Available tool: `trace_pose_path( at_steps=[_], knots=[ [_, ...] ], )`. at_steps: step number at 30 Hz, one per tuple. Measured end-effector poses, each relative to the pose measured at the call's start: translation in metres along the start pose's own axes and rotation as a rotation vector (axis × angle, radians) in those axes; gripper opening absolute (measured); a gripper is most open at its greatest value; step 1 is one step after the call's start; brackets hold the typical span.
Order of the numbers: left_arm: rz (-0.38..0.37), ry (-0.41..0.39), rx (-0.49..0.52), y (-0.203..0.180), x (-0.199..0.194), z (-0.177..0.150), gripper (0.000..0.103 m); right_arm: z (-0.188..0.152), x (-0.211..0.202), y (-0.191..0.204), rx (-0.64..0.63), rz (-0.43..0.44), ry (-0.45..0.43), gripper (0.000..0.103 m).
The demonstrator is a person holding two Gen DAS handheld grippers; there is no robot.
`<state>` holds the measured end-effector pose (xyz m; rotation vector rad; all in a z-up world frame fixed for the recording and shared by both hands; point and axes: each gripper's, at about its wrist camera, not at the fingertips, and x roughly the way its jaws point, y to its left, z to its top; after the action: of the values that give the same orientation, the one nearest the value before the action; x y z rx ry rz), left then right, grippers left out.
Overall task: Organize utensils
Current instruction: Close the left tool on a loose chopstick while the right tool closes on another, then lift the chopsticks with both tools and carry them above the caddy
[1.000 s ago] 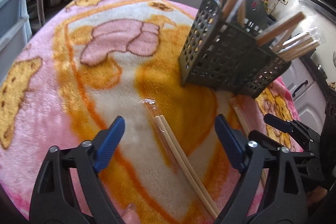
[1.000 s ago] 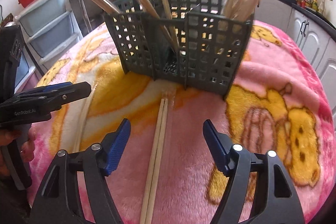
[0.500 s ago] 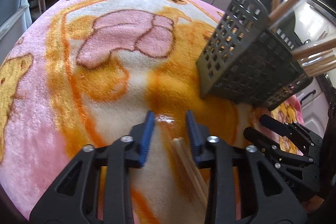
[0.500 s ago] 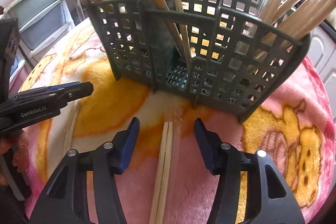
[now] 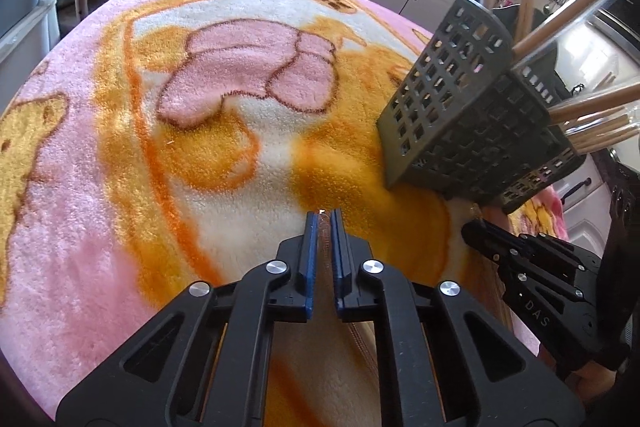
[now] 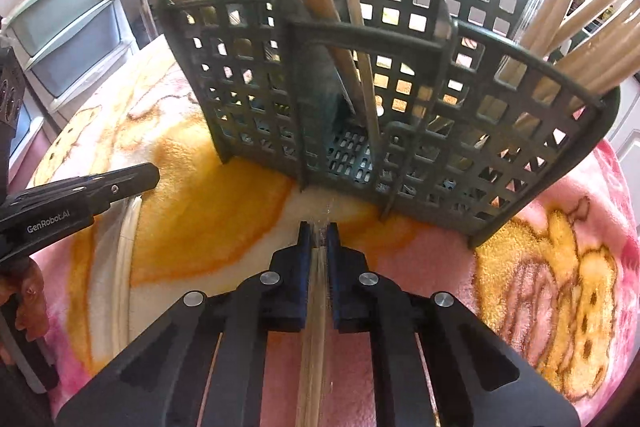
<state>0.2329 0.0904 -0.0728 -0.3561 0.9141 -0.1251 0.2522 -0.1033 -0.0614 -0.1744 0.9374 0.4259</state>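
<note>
Right wrist view: the right hand-held gripper (image 6: 318,231) is clamped nearly closed on a wrapped pair of chopsticks (image 6: 314,307) lying on the blanket (image 6: 208,219), long axis running straight ahead toward the basket (image 6: 400,99) just beyond. A second pair (image 6: 124,267) lies off to the left. The left wrist view shows the left hand-held gripper (image 5: 325,217) pinched nearly closed on clear wrapper; the sticks themselves are hidden there.

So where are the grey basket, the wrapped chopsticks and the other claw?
grey basket (image 6: 256,99), right wrist view, front lattice wall.
wrapped chopsticks (image 6: 316,291), right wrist view, shaft between the right claw's fingers.
left claw (image 6: 150,175), right wrist view, fingertip end.
</note>
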Motion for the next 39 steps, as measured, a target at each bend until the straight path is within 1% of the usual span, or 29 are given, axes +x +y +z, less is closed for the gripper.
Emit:
trace_pose_path(
  at_steps=[6, 14, 17, 25, 39],
  knots=[
    [-0.044, -0.032, 0.041, -0.015, -0.019, -0.001, 0.003, 0.002, -0.027, -0.002, 0.011, 0.045, -0.063, 0.005],
    [-0.107, -0.102, 0.105, -0.048, -0.054, 0.001, 0.003, 0.001, -0.084, -0.017, 0.041, 0.100, -0.202, 0.005],
    [-0.134, -0.131, 0.137, -0.063, -0.069, 0.002, 0.003, -0.003, -0.103, -0.026, 0.064, 0.120, -0.242, 0.005],
    [-0.204, -0.191, 0.223, -0.106, -0.097, 0.005, 0.003, -0.013, -0.146, -0.040, 0.061, 0.100, -0.340, 0.005],
    [-0.293, -0.257, 0.347, -0.165, -0.123, 0.016, 0.002, -0.017, -0.204, -0.067, 0.097, 0.055, -0.497, 0.005]
  ],
)
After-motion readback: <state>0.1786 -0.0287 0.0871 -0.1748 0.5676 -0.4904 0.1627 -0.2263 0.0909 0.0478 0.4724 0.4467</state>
